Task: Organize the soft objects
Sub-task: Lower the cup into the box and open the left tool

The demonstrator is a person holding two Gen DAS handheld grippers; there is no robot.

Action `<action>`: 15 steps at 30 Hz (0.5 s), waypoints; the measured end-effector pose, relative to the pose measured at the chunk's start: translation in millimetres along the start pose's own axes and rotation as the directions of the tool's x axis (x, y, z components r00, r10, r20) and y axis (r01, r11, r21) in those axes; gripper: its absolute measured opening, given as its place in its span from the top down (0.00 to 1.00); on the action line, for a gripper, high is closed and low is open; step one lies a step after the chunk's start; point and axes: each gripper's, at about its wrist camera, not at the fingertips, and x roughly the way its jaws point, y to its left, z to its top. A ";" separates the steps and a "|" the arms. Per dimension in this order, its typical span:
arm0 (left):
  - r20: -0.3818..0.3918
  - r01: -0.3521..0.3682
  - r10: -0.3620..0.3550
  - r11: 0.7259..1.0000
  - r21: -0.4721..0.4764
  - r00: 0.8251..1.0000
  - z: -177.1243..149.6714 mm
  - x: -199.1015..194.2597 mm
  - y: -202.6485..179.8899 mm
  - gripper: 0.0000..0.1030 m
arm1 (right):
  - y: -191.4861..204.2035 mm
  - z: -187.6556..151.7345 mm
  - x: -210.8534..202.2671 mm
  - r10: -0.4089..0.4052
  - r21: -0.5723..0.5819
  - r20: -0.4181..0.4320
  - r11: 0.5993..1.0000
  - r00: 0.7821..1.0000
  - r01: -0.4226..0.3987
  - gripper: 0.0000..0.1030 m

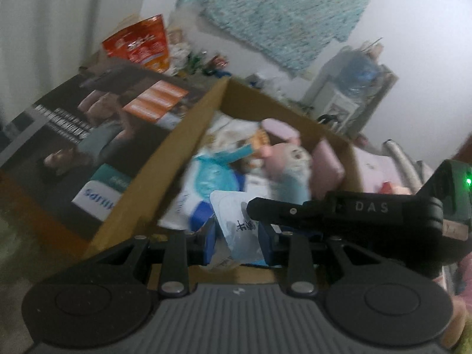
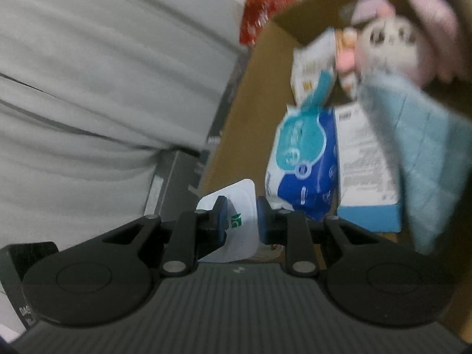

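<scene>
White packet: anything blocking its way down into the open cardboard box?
Nothing visible. The left claw and right claw hold the white packet over the open cardboard box; a wipes pack and plush toy already lie inside.

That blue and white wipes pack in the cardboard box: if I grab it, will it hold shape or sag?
The wipes pack looks like soft film wrap, so it probably sags and dents. The glossy surface may slip. It lies flat between other items in the cardboard box, so rolling seems unlikely.

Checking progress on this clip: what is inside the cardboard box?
The cardboard box holds a plush doll, a blue wipes pack, a white carton and a light blue cloth. Whatever lies beneath them is covered.
</scene>
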 end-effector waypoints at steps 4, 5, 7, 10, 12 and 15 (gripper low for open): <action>-0.030 -0.016 0.016 1.000 -0.016 0.999 -0.9 7.8 11.7 0.70 | -4.6 -2.6 25.6 -0.013 0.039 -0.065 0.999 0.998 0.016 0.78; -0.036 -0.023 0.022 1.000 -0.014 0.999 -3.8 8.8 13.7 0.70 | -9.2 -0.3 32.9 -0.012 0.051 -0.077 0.999 0.997 0.016 0.78; -0.051 -0.031 0.030 0.999 -0.010 0.998 -5.3 12.3 15.8 0.70 | -13.0 -2.0 38.6 -0.012 0.072 -0.093 0.997 0.996 0.019 0.77; -0.072 -0.032 0.031 0.999 -0.010 0.997 -7.7 18.7 18.2 0.70 | -18.3 1.6 47.6 -0.021 0.090 -0.111 0.995 0.994 0.031 0.76; -0.083 -0.033 0.032 0.999 -0.016 0.996 -8.7 22.7 20.5 0.69 | -23.9 4.8 51.0 -0.022 0.106 -0.122 0.994 0.992 0.035 0.76; -0.101 -0.026 0.023 0.999 -0.030 0.995 -10.7 26.5 22.8 0.61 | -32.7 8.8 56.0 -0.022 0.139 -0.144 0.989 0.989 0.042 0.75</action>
